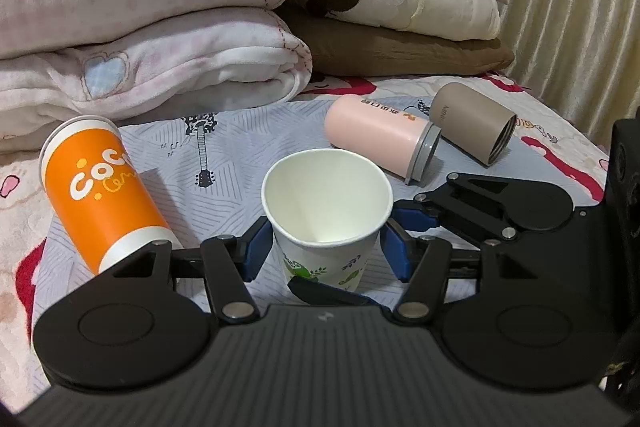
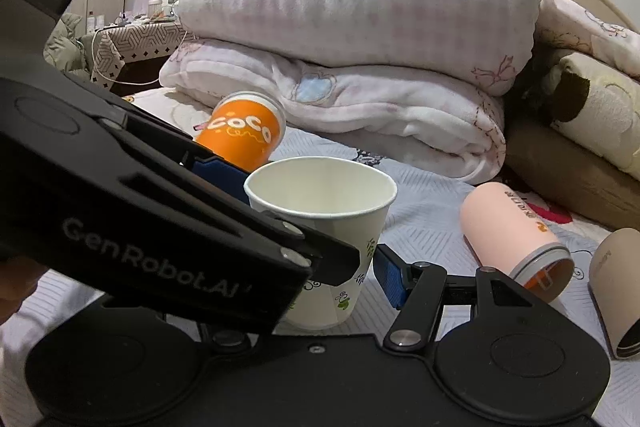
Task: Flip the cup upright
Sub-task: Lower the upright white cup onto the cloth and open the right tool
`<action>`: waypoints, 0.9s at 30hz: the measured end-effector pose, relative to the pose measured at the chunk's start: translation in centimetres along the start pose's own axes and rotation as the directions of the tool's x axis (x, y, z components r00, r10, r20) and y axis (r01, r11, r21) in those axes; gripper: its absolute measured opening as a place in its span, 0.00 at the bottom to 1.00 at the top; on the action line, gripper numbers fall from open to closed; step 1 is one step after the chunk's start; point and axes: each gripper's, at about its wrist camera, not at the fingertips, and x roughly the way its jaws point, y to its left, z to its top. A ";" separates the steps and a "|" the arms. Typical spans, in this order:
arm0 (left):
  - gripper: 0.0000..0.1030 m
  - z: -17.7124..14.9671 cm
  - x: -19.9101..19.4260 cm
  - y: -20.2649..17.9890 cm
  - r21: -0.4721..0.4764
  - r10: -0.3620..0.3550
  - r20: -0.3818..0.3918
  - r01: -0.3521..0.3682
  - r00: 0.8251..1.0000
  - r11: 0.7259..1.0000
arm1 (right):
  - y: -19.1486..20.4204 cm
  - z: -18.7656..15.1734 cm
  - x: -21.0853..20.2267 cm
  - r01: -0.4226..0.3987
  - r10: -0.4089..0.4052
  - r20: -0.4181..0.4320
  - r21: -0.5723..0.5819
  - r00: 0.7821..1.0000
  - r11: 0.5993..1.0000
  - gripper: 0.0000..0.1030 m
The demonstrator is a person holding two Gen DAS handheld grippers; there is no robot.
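Paper cup (image 1: 326,215) base hidden by jaws.

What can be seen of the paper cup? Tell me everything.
The paper cup is white, with a rolled rim and green leaf prints low on its wall. It stands upright, mouth up, looking empty inside, on the patterned sheet. The left gripper straddles it, blue pads beside its wall; contact is unclear. The right gripper is also around it.
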 end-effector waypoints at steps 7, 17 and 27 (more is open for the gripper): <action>0.57 -0.4 0.1 -0.3 0.002 -0.019 0.030 0.018 0.999 1.000 | -0.5 -0.5 -0.1 -0.010 0.010 0.002 0.040 1.000 0.999 0.64; 0.63 -0.5 0.1 -0.4 0.006 -0.004 0.011 0.004 1.000 1.000 | -0.5 -0.6 -0.3 -0.016 0.018 -0.029 0.052 0.999 0.999 0.66; 0.89 -0.4 -0.9 -0.7 -0.012 0.032 -0.031 -0.032 0.999 0.999 | 0.0 -0.3 -1.4 0.044 -0.034 -0.103 0.090 0.994 0.995 0.82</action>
